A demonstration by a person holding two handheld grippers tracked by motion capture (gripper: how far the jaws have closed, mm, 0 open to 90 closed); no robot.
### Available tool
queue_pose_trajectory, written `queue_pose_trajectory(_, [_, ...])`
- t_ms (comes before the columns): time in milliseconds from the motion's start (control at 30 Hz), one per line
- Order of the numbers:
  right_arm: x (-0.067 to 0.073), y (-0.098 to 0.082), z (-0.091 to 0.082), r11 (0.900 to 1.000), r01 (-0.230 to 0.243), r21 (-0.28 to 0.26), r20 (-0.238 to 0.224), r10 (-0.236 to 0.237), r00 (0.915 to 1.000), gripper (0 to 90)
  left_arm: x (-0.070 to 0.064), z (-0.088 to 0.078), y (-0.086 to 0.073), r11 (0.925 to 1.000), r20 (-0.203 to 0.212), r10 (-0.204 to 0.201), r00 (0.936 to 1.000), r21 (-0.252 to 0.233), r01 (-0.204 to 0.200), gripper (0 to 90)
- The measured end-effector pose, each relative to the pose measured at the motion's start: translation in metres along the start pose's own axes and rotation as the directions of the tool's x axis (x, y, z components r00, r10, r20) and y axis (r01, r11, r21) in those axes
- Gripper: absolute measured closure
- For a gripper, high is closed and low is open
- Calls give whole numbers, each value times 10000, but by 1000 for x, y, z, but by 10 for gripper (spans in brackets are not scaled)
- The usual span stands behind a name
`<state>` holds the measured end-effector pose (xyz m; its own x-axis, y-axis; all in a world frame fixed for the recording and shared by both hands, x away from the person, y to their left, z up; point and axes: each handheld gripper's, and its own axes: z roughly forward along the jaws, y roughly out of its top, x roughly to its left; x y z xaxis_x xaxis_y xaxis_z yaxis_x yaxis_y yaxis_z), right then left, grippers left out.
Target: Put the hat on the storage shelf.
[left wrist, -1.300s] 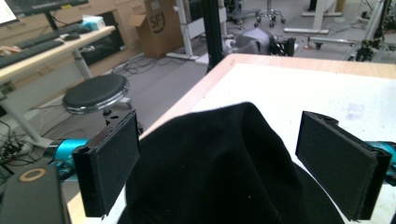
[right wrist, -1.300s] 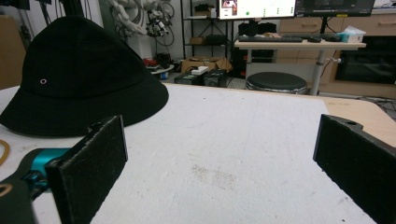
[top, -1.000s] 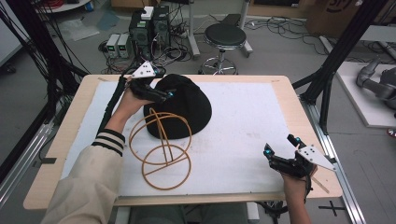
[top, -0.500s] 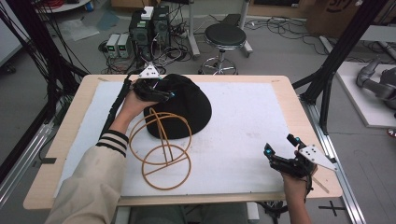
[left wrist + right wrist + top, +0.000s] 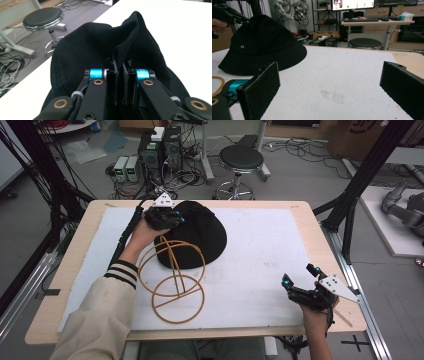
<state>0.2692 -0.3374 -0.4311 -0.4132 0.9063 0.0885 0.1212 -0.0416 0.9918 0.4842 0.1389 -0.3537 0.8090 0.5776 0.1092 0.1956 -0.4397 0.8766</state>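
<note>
A black bucket hat (image 5: pixel 200 232) lies on the white mat at the back left of the table. My left gripper (image 5: pixel 176 217) is shut on a fold of the hat's crown; in the left gripper view the cloth (image 5: pixel 119 62) stands pinched between the two jaws. The hat (image 5: pixel 262 42) also rises at the left of the right gripper view. A tan wire hat stand (image 5: pixel 172 277) of joined rings rests on the mat just in front of the hat. My right gripper (image 5: pixel 299 281) is open near the front right corner, with nothing between its pads (image 5: pixel 259 92).
The white mat (image 5: pixel 260 250) covers most of the wooden table (image 5: pixel 305 207). A black stool (image 5: pixel 242 160) and boxes with cables stand on the floor behind the table. Black frame posts rise at the left and right sides.
The left gripper has risen a little with the hat's crown pinched in it, so the crown stands higher. The right gripper has stayed put.
</note>
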Motion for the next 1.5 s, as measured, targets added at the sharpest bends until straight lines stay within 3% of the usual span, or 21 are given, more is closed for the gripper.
queue_pose_trajectory(533, [0, -1, 2, 9999, 131, 48, -3, -131, 9999, 24, 3, -10, 5, 9985, -583, -236, 9980, -512, 206, 873])
queue_pose_trajectory(700, [1, -1, 3, 9998, 167, 86, -26, -167, 9999, 24, 8, -22, 10, 9939, -755, -455, 9961, -1039, 375, 874])
queue_pose_trajectory(1033, [2, 0, 3, 9998, 180, 61, -63, -180, 9998, 24, 11, -48, 31, 9885, -1189, -433, 9920, -1489, 253, 873])
queue_pose_trajectory(1433, [2, 0, 5, 9998, 168, 56, -152, -167, 9997, 24, 13, -93, 57, 9707, -1902, -693, 9793, -2392, 223, 875])
queue_pose_trajectory(1467, [2, 0, 5, 9997, 237, 43, -186, -236, 9995, 24, 13, -102, 61, 9629, -1976, -812, 9769, -2687, 257, 875])
queue_pose_trajectory(1500, [2, 0, 5, 9998, 195, 67, -198, -193, 9996, 24, 13, -102, 61, 9629, -1976, -812, 9769, -2687, 257, 875])
